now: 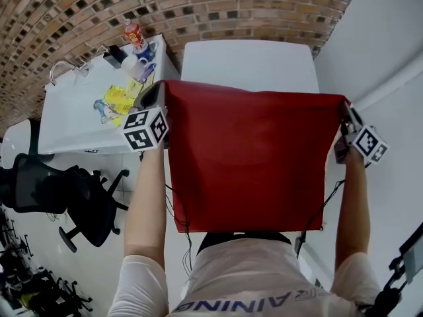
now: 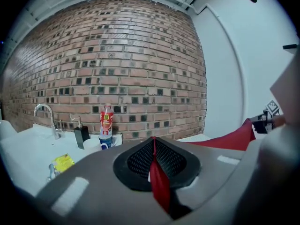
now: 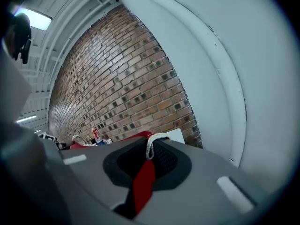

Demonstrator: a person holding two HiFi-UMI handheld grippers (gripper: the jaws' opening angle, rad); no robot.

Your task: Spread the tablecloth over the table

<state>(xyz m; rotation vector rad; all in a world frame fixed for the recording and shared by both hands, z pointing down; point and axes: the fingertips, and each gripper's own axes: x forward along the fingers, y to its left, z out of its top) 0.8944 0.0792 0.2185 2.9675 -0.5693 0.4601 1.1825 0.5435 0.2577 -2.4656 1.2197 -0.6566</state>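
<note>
Two corners carry everything here. In the head view, the red tablecloth (image 1: 248, 157) hangs as a stretched sheet between the left gripper (image 1: 160, 92) and the right gripper (image 1: 346, 111). It is held in the air in front of the person, with its top edge at the near end of the white table (image 1: 248, 61), and none of it is laid down yet. A counter (image 1: 73, 117) close beside the table holds a bottle (image 1: 135, 38) and small clutter, and I think a wide swing of the cloth could sweep those over.

In the left gripper view the jaws are pinched together on a thin red fold (image 2: 158, 179). Little cloth shows past the pads, so a sharp flick might pull it free.

In the right gripper view the jaws are likewise clamped on the cloth, with a white cord (image 3: 151, 144) at the tip. If the bite is mostly hem, that corner could slip and the sheet would land lopsided.
</note>
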